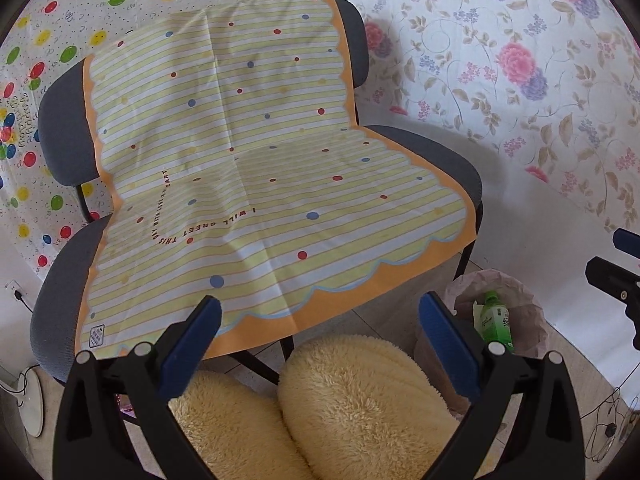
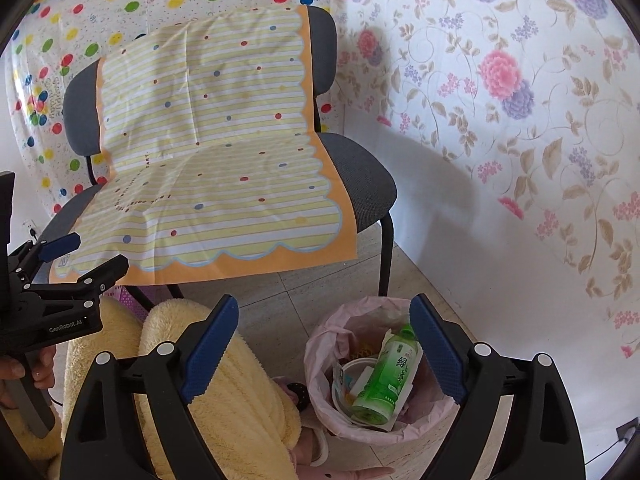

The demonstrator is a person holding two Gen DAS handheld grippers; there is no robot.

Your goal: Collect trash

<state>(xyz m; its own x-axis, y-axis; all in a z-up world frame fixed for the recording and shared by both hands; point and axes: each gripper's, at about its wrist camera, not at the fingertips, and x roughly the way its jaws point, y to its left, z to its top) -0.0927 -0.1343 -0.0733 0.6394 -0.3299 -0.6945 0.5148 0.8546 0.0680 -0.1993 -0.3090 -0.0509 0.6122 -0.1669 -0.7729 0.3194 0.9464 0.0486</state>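
Observation:
A trash bin lined with a pink bag point(image 2: 320, 344) stands on the floor right of the chair; it also shows in the left wrist view point(image 1: 532, 308). In it lie a green tea bottle point(image 2: 386, 376), a white cup point(image 2: 352, 376) and paper scraps. The bottle shows in the left wrist view too point(image 1: 496, 320). My right gripper point(image 2: 324, 356) is open and empty, just above the bin. My left gripper point(image 1: 320, 336) is open and empty, over the chair's front edge; it shows at the left of the right wrist view point(image 2: 84, 256).
A grey chair point(image 1: 64, 128) carries a yellow striped dotted cloth point(image 1: 256, 168) over seat and back. The person's fluffy yellow knees point(image 1: 340, 400) are below the grippers. Patterned sheets cover the walls. A white fan base point(image 1: 32, 404) and a wall socket point(image 1: 16, 290) are at the left.

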